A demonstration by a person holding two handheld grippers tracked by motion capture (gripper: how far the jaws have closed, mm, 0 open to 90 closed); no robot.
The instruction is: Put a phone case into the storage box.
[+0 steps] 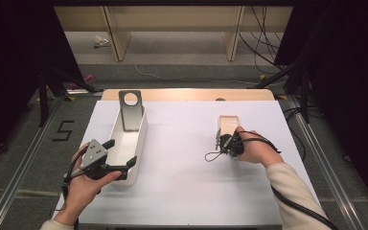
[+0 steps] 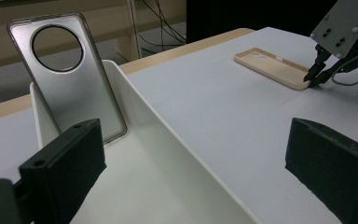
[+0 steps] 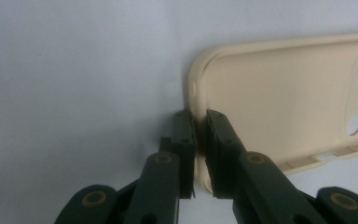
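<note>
On the right half of the white tabletop [image 1: 187, 182] lies the beige phone case [image 1: 229, 122], flat, with its open side up and its near short edge toward me. My right claw [image 1: 219, 139] is pressed together on that near edge: in the right gripper view the two black jaws stand one outside the rim and one inside the shell, with the wall of the beige phone case [image 3: 279, 98] pinched between them close to a rounded corner. The left gripper view shows the same grip from across the tabletop, the right claw [image 2: 313, 77] tilted down onto the end of the case [image 2: 272, 65], which rests on the surface. No earlier picture lets me say more about the closing.

My left claw [image 1: 122, 155] is spread wide and holds nothing. It hovers over the near end of the long white tray [image 1: 141, 139] on the left half of the tabletop, one jaw above the tray's inside and the other past its right wall. Inside the tray [image 2: 182, 154], a grey metallic phone case [image 2: 70, 74] with a big round camera opening leans upright against the far end. The grey case [image 1: 130, 111] and the beige one sit well apart, with bare white tabletop between them.
</note>
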